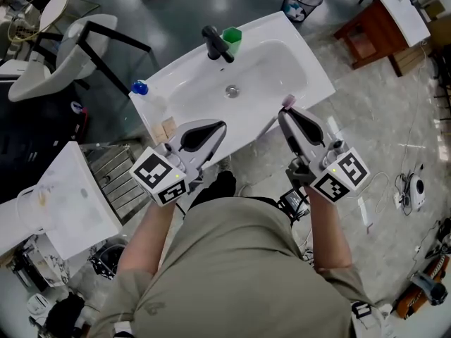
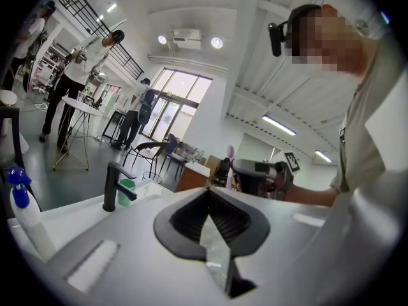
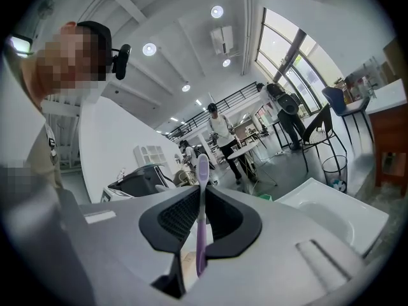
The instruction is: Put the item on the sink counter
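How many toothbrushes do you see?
1: the purple toothbrush, clamped in the right gripper. I can't see inside the green cup by the tap, which might hide another.

A white worktop (image 1: 313, 83) stood on the grey floor (image 1: 183, 5), with a basin (image 1: 264, 65) sunk into it and a drain (image 1: 232, 90) at the middle. At its back edge a black tap (image 1: 215, 44) rose just beside a green cup (image 1: 232, 39). A blue-capped bottle (image 1: 146, 96) stood at the left end, near two small tan blocks (image 1: 164, 129), possibly soap.
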`<state>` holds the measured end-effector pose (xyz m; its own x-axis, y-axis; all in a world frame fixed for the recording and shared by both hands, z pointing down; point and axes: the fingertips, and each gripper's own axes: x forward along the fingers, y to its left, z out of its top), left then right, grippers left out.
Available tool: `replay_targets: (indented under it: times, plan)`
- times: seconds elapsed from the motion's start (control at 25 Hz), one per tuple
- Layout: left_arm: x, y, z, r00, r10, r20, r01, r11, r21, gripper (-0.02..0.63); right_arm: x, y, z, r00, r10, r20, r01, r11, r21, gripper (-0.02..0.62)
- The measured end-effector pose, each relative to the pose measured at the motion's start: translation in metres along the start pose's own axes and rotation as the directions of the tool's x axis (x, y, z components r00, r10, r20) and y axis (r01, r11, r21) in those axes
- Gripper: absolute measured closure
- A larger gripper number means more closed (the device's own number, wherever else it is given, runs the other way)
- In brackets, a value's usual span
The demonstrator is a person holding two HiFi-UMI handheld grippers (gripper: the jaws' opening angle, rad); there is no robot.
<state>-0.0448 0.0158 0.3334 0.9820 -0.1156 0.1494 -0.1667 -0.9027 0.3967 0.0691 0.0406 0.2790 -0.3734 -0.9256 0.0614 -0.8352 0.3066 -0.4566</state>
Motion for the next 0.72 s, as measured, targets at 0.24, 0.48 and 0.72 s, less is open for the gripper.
replay_targets:
  times: [0.24, 0.48, 0.72]
  plan:
    - [0.000, 0.025, 0.006, 1.000, -0.003, -0.001, 0.003, 1.000, -0.007, 0.600, 0.028, -0.008, 0.004, 1.000, -0.008, -0.011, 0.008, 1.000, -0.005, 0.555]
    - [-0.001, 0.047, 0.013, 1.000, -0.012, -0.010, 0.012, 1.000, -0.001, 0.600, 0.054, -0.014, 0.008, 1.000, -0.024, -0.017, 0.024, 1.000, -0.016, 0.557]
    - [-0.002, 0.065, 0.018, 1.000, -0.009, -0.012, 0.009, 1.000, 0.009, 0.600, 0.076, -0.019, 0.014, 0.999, -0.034, -0.016, 0.034, 0.999, -0.033, 0.555]
